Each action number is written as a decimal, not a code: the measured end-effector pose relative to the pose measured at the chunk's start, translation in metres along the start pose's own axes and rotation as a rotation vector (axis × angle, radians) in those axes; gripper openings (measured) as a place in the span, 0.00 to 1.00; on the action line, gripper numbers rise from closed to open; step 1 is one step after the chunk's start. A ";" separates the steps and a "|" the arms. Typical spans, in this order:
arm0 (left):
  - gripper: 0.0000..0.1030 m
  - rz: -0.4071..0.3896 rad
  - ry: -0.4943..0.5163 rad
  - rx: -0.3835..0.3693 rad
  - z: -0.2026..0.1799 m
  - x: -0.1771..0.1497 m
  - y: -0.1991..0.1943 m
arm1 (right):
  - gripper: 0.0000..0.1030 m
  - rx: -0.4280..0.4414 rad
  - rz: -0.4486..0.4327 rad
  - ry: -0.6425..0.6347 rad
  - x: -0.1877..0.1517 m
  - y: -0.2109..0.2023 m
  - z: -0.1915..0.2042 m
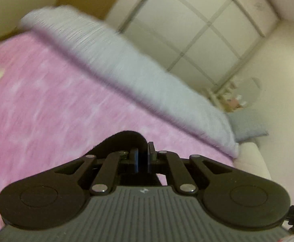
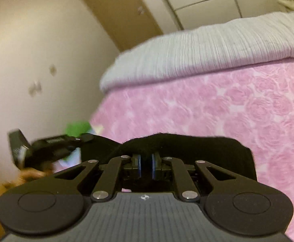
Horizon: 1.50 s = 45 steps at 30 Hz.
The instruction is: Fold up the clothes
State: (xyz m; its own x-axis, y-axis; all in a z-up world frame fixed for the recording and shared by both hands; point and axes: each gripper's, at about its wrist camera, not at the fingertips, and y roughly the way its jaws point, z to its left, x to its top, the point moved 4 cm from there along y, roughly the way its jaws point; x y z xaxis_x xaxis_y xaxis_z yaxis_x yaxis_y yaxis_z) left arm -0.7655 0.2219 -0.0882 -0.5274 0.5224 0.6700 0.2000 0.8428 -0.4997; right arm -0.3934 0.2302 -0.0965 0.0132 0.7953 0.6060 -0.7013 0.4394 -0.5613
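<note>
Right wrist, black garment (image 2: pixel 187 141) pinched in closed jaws, pink bedspread (image 2: pixel 227 109)

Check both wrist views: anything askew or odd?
Nothing stands out. Both tongs, left and right, are shut on the black garment, above the pink bedspread. The frames are just motion-blurred.

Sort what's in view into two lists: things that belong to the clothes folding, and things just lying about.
Part of the job:
- black garment, pinched at its edge by both grippers
- left gripper, shut on it
- right gripper, shut on it
- pink bedspread, the surface beneath

Just lying about:
- grey quilt along the bed's far side
- grey cushion
- green item, too blurred to identify
</note>
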 end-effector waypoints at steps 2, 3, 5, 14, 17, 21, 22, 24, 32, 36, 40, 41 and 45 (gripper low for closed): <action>0.21 0.073 0.060 -0.021 -0.021 0.015 0.022 | 0.11 0.006 -0.028 0.147 0.015 -0.011 -0.010; 0.30 0.115 0.090 -0.019 -0.031 0.017 0.032 | 0.11 -0.012 -0.028 0.245 0.018 -0.016 -0.022; 0.33 0.171 0.146 -0.029 -0.047 0.007 0.045 | 0.11 -0.069 0.002 0.428 0.020 -0.017 -0.058; 0.39 0.425 -0.167 0.138 0.017 -0.154 0.046 | 0.24 -0.516 0.169 0.660 -0.043 -0.007 -0.196; 0.39 0.463 -0.265 0.208 0.034 -0.207 0.033 | 0.30 -0.578 0.218 0.561 -0.046 -0.001 -0.219; 0.39 0.459 -0.387 0.282 0.043 -0.268 0.016 | 0.39 -0.454 0.307 0.259 -0.048 0.026 -0.211; 0.39 0.451 -0.408 0.294 0.040 -0.281 0.013 | 0.40 -0.413 0.351 0.148 -0.052 0.038 -0.205; 0.39 0.432 -0.425 0.315 0.037 -0.292 0.010 | 0.41 -0.355 0.440 -0.077 -0.064 0.060 -0.190; 0.43 0.322 -0.489 0.437 0.028 -0.320 -0.018 | 0.58 -0.210 0.611 -0.657 -0.101 0.137 -0.162; 0.43 0.292 -0.536 0.489 0.030 -0.334 -0.029 | 0.63 -0.123 0.608 -0.791 -0.105 0.178 -0.152; 0.43 0.280 -0.560 0.522 0.032 -0.345 -0.030 | 0.63 -0.023 0.611 -0.839 -0.115 0.218 -0.132; 0.43 0.278 -0.566 0.526 0.031 -0.347 -0.030 | 0.63 -0.007 0.620 -0.848 -0.118 0.224 -0.129; 0.43 0.280 -0.564 0.525 0.026 -0.351 -0.024 | 0.09 0.053 0.669 -0.874 -0.132 0.232 -0.126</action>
State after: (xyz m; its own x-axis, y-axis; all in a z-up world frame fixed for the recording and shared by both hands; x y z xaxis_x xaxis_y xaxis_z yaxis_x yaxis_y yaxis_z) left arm -0.6069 0.0152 -0.3259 -0.8793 0.4427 0.1756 0.0469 0.4475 -0.8931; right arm -0.4675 0.2799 -0.3774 -0.8749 0.2874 0.3897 -0.4084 -0.0054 -0.9128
